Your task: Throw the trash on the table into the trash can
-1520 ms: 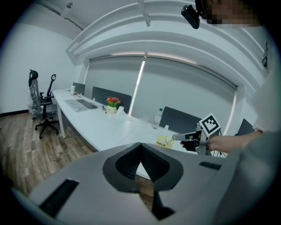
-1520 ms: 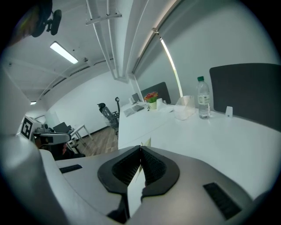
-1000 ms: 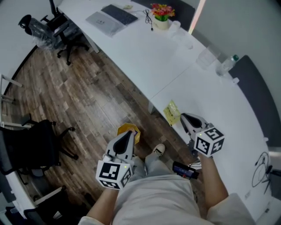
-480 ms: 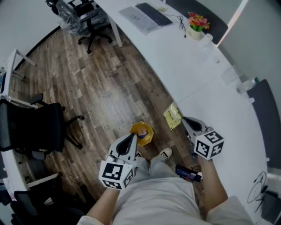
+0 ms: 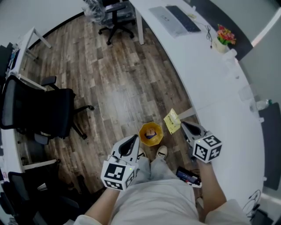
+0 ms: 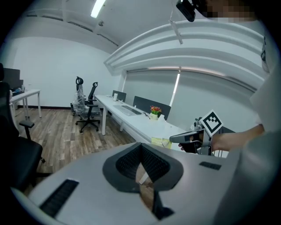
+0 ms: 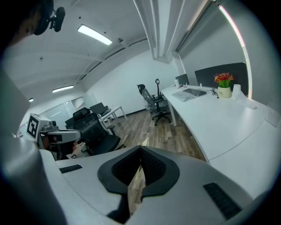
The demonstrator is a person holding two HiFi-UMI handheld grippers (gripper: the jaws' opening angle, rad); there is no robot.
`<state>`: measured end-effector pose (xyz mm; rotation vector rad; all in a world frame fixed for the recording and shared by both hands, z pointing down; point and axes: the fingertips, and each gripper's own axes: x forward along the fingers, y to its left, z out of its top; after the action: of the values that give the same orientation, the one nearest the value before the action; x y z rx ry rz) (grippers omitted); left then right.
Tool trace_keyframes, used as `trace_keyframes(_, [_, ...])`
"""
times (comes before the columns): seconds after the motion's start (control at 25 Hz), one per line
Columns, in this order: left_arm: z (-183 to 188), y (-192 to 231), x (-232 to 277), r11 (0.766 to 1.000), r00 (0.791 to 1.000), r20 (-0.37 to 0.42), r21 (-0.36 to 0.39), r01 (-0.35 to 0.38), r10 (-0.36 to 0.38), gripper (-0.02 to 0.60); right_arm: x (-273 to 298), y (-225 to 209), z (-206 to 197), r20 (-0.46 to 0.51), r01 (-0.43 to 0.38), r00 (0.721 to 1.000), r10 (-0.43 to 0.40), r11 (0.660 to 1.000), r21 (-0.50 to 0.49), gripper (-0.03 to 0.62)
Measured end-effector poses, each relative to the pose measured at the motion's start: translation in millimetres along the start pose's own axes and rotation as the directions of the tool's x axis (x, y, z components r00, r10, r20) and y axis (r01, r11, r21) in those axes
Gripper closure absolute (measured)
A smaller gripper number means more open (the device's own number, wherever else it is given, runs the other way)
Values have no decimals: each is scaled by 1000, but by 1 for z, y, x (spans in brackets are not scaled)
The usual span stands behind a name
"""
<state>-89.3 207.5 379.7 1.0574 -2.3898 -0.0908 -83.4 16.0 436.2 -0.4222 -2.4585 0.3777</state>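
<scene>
My right gripper [image 5: 184,125] is shut on a yellow wrapper [image 5: 172,121], which hangs off its tip beside the edge of the white table [image 5: 228,101]. In the right gripper view a tan sliver of the wrapper [image 7: 137,181] shows between the closed jaws. The yellow trash can [image 5: 150,134] stands on the wood floor just left of the wrapper, with some trash inside. My left gripper [image 5: 133,139] hangs at the can's near left side, jaws together and holding nothing. From the left gripper view, the right gripper [image 6: 173,139] carries the wrapper [image 6: 158,141].
The person's shoes [image 5: 161,151] stand right behind the can. A black office chair [image 5: 39,110] stands at the left, with another chair [image 5: 115,13] at the far end. A laptop and keyboard [image 5: 175,17] and a flower pot [image 5: 224,37] sit on the table.
The person has turned away from the table toward the floor. Both grippers moved along, the wrapper still held, and the trash can now lies between and just ahead of them.
</scene>
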Motion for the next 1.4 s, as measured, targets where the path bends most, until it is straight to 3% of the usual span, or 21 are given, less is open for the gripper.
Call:
trace_keyframes(0.32, [-20,15,6,996,997,-17,-55,-70,69,580,40,-11,-23,-97,-49,994,48,999,-12,562])
trace_keyframes(0.56, [-46,30,24,991,994,-34,-84,-109,106,580,76,-16,-62,-186,-114,977,105,993,-42,562])
trace_keyframes(0.84, [-93,51,46,986,988,-75,-89,-143,137,580,118,-16,-131,-291,-181,944,158,982,-50,562])
trace_keyframes(1.4, [-211,82,69,977,984,-123,-155,-150,131,580,204,-54,-295,-401,-126,911,90,990,-64,562])
